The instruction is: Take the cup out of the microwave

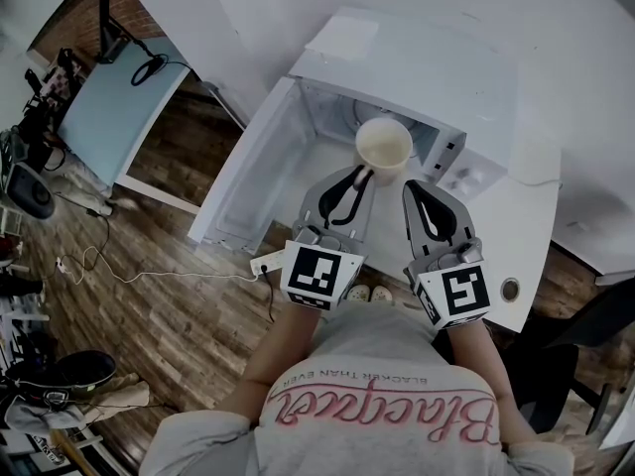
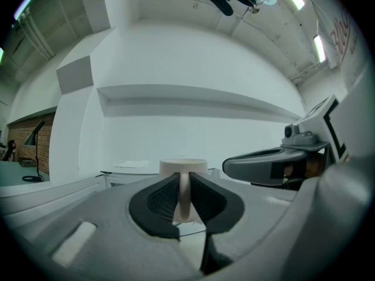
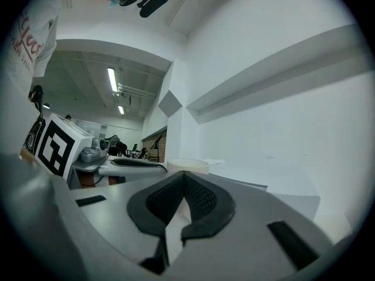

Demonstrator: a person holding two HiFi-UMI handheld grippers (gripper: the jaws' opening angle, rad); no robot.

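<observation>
**Head view, with both gripper views.** My left gripper (image 1: 359, 175) pinches the handle (image 2: 184, 195) of the cup (image 1: 383, 147). Its jaws press on the handle from either side, and the cup's body stands just beyond their tips. The cup is pale and upright, mouth up. It is held at the front of the open cavity of the white microwave (image 1: 427, 72). The microwave door (image 1: 246, 175) is swung wide to the left.

My right gripper (image 1: 417, 188) lies just right of the cup. Whether it touches the cup cannot be told. Its jaws are pressed together, with nothing between them.

The microwave stands on a white bench (image 1: 531, 231). A wooden floor (image 1: 179, 296) lies to the left, below the door.
</observation>
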